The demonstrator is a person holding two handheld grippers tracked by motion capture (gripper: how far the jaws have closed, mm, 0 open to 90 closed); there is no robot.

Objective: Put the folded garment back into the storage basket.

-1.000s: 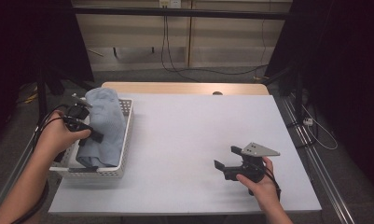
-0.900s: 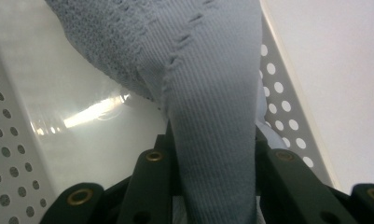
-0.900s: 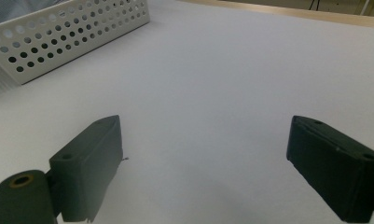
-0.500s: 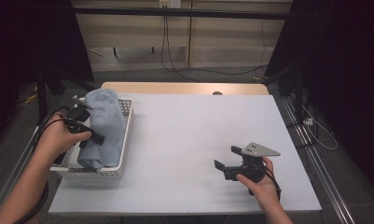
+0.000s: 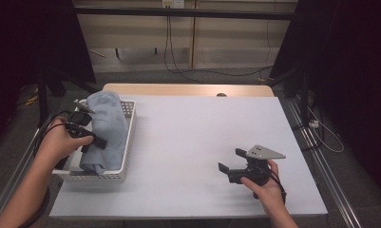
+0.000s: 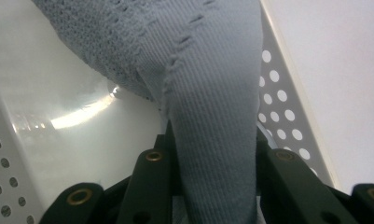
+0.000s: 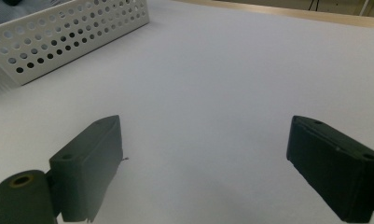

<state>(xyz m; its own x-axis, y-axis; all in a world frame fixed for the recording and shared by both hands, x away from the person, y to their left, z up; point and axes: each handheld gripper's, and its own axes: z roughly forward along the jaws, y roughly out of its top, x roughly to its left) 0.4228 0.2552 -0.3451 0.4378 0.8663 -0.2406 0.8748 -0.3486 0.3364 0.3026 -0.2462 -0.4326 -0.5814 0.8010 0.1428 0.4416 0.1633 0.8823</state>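
A light blue knitted cloth (image 5: 107, 126) lies heaped in a white perforated basket (image 5: 102, 175) at the left of the table. My left gripper (image 5: 86, 135) reaches into the basket from its left side. In the left gripper view the cloth (image 6: 212, 93) runs down between the two black jaws, which are shut on a fold of it, with the basket wall (image 6: 278, 93) behind. My right gripper (image 5: 231, 161) rests low over the bare white tabletop at the front right, far from the basket. Its jaws stand wide open with nothing between them (image 7: 203, 158).
The white table surface (image 5: 202, 133) stretches between the basket and the right hand. In the right gripper view the basket's perforated side (image 7: 58, 37) sits at the upper left. A wooden strip (image 5: 188, 89) borders the far edge, and metal rails run along both sides.
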